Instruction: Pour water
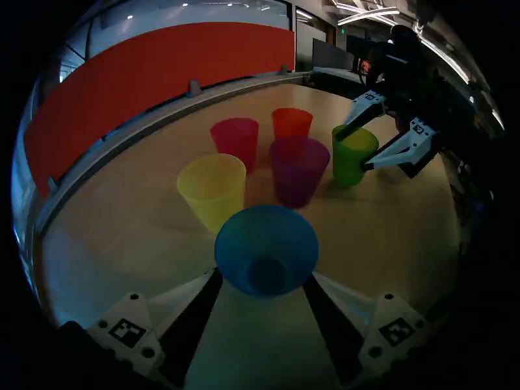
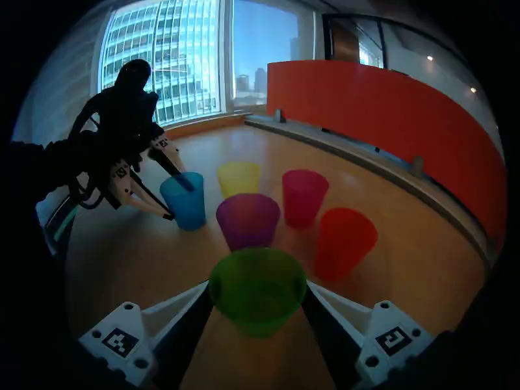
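Note:
Several coloured plastic cups stand close together on a wooden table. My left gripper (image 1: 262, 278) is shut on the blue cup (image 1: 266, 250), one finger on each side of it. My right gripper (image 2: 258, 287) is shut on the green cup (image 2: 258, 292) in the same way. Across the group, the left gripper view shows the right gripper (image 1: 355, 145) straddling the green cup (image 1: 351, 159). The right gripper view shows the left gripper (image 2: 174, 194) around the blue cup (image 2: 184, 200). Both cups rest upright on the table. Whether either holds water cannot be told.
Between the two held cups stand a purple cup (image 1: 299, 170), a yellow cup (image 1: 212, 188), a pink cup (image 1: 236, 140) and a red-orange cup (image 1: 292, 123). A red partition (image 1: 156, 71) runs along the table's far edge. A person's dark arm (image 2: 110, 140) holds the left gripper before bright windows.

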A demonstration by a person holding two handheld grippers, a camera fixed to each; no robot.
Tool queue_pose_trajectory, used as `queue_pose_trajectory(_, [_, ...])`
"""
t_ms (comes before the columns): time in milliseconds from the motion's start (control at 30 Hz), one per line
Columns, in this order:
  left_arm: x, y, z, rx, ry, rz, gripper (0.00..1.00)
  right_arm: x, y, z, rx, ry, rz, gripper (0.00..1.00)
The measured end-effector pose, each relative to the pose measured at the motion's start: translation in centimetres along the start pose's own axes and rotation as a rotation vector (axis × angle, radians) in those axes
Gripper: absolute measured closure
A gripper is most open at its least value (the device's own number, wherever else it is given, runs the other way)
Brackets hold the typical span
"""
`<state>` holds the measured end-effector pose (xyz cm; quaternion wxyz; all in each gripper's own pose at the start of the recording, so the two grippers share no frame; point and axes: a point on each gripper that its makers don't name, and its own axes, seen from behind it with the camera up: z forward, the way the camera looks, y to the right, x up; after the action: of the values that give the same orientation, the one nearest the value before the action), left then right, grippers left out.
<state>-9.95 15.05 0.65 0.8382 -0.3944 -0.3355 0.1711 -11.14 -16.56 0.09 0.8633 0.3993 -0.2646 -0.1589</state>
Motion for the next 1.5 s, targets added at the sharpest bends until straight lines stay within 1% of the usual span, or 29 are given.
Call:
queue_pose_trajectory(100, [-0.4,0.1,-0.2,0.003,-0.005,0.010,0.11,-0.4,0.0,0.3,-0.003,-0.007,-0.002,0.09])
queue_pose_trajectory(200, [-0.6,0.3,-0.5,0.003,-0.004,0.008,0.11,-0.4,0.0,0.4,-0.003,-0.004,-0.002,0.09])
queue_pose_trajectory(400, [-0.8,0.5,-1.0,0.002,-0.004,0.000,0.11,-0.7,0.0,0.1,-0.006,-0.005,-0.004,0.09])
queue_pose_trajectory(667, [-1.1,0.8,-1.1,0.003,-0.011,0.014,0.11,-1.1,0.1,-0.2,-0.009,0.000,0.010,0.08])
queue_pose_trajectory(767, [-1.2,0.9,-1.1,0.005,-0.012,0.018,0.11,-1.0,0.1,-0.3,-0.010,0.003,0.012,0.05])
queue_pose_trajectory(900, [-1.3,0.8,-1.2,0.011,-0.012,0.017,0.11,-1.4,0.2,-0.3,-0.016,-0.005,0.008,0.00])
queue_pose_trajectory(1133, [-1.5,0.4,-1.7,0.023,-0.005,0.000,0.11,-1.6,0.1,-0.8,-0.026,0.002,0.023,0.00])
queue_pose_trajectory(1300, [-1.9,0.2,-2.3,0.041,0.004,-0.020,0.11,-2.3,0.2,-1.9,-0.045,0.000,0.028,0.00])
queue_pose_trajectory(1500, [-2.4,0.0,-3.3,0.068,0.024,-0.060,0.11,-3.0,0.3,-3.5,-0.074,0.005,0.045,0.00])
